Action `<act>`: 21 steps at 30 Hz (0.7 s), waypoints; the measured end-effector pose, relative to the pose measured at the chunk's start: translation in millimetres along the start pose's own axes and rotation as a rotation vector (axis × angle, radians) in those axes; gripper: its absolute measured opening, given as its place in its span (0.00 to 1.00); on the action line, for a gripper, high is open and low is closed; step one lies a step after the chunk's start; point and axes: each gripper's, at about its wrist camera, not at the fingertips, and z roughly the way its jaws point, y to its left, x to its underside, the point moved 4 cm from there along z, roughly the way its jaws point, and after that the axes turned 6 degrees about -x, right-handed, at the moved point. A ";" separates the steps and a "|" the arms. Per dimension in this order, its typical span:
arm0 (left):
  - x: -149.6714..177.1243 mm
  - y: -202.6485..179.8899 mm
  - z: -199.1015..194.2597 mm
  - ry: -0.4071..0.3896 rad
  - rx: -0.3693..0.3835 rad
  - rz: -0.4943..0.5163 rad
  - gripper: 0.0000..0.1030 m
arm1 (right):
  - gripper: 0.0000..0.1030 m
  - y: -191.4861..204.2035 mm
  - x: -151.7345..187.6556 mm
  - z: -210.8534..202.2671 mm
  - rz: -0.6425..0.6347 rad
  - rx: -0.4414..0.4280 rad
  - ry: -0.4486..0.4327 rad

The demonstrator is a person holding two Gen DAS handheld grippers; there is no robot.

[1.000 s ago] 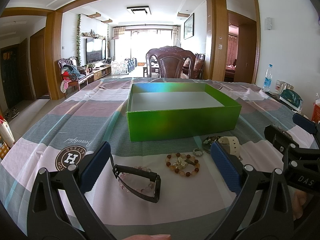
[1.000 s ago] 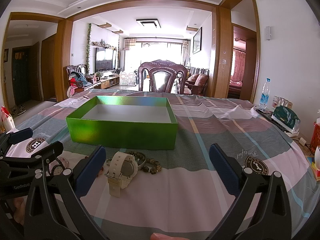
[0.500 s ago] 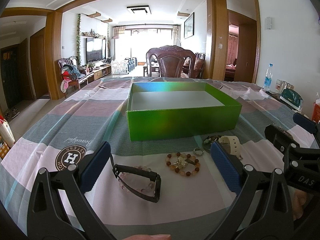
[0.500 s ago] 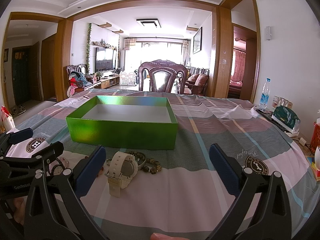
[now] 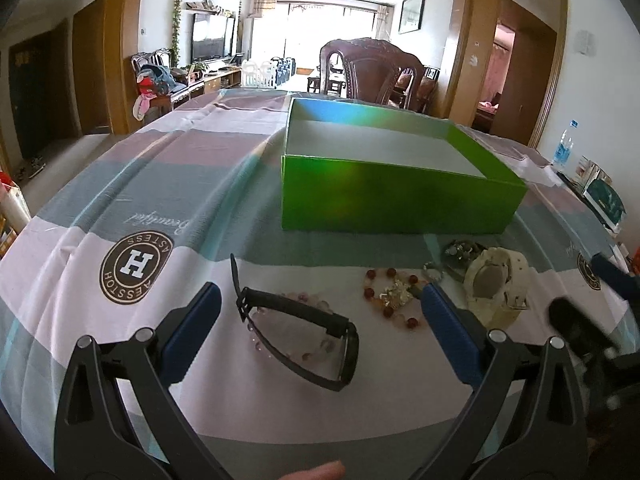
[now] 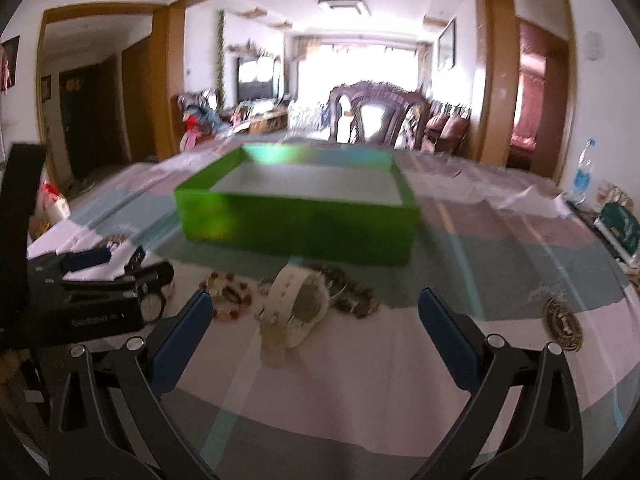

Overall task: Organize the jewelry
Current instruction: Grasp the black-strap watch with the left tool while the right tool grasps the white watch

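On the striped tablecloth (image 5: 120,184), one empty green box (image 5: 396,204) stands behind the jewelry. Count: one black watch (image 5: 304,332), one pale pink bead bracelet (image 5: 296,340) lying under it, one red-bead bracelet (image 5: 390,296), one white watch (image 6: 298,308), one dark bead bracelet (image 6: 352,296). The left gripper (image 5: 320,330) hovers low, jaws spread wide around the black watch, holding nothing. The right gripper (image 6: 316,330) hovers near the white watch, jaws wide apart, empty.
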 end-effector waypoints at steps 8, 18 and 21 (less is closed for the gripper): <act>2.5 15.3 12.0 0.082 0.037 -0.113 0.89 | 0.61 -8.6 15.0 34.5 0.080 -0.026 0.175; 6.1 12.0 17.4 0.131 0.057 -0.109 0.76 | 0.56 -62.1 32.3 47.0 0.353 0.090 0.268; 7.2 15.9 21.4 0.153 0.062 -0.136 0.58 | 0.56 -60.1 33.6 44.6 0.361 0.069 0.261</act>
